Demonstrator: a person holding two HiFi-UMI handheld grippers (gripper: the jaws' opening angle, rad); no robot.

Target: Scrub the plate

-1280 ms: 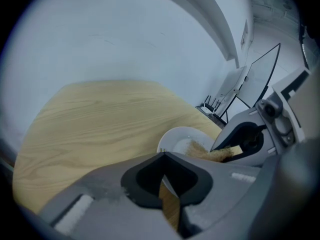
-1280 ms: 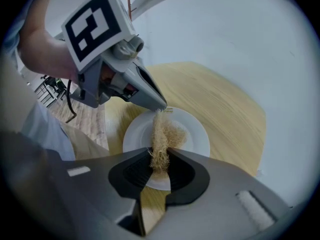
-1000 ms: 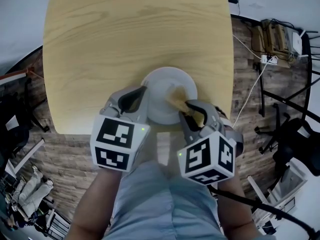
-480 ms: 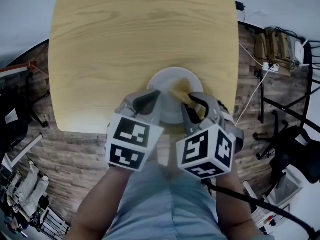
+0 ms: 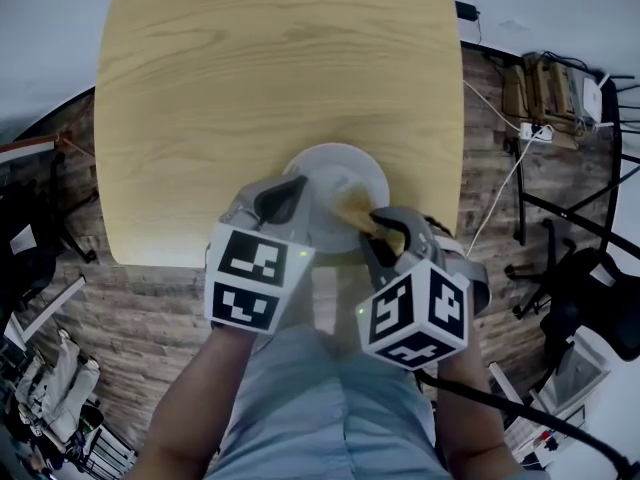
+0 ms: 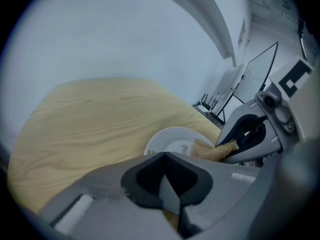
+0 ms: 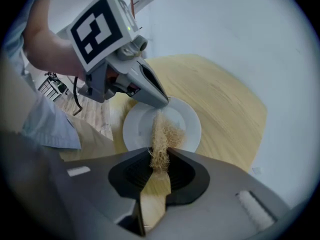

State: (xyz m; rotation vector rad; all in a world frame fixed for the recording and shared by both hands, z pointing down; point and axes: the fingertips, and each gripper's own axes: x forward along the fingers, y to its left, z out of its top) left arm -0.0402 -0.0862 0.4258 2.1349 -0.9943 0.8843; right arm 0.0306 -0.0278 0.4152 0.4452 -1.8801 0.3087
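A white plate sits on the pale wooden table close to its near edge. My left gripper is shut on the plate's near left rim; the left gripper view shows the pale rim pinched between its jaws. My right gripper is shut on a tan fibrous scrubber, whose free end lies on the right half of the plate. In the right gripper view the scrubber reaches from the jaws onto the plate, up to the left gripper's tip.
The table's front edge runs just under both grippers, with the person's lap below it. On the wood floor at the right lie white cables with a power strip and black chair frames.
The right gripper pushed the scrubber farther onto the plate, then drew it back toward the near rim. The left gripper kept its hold on the plate rim.
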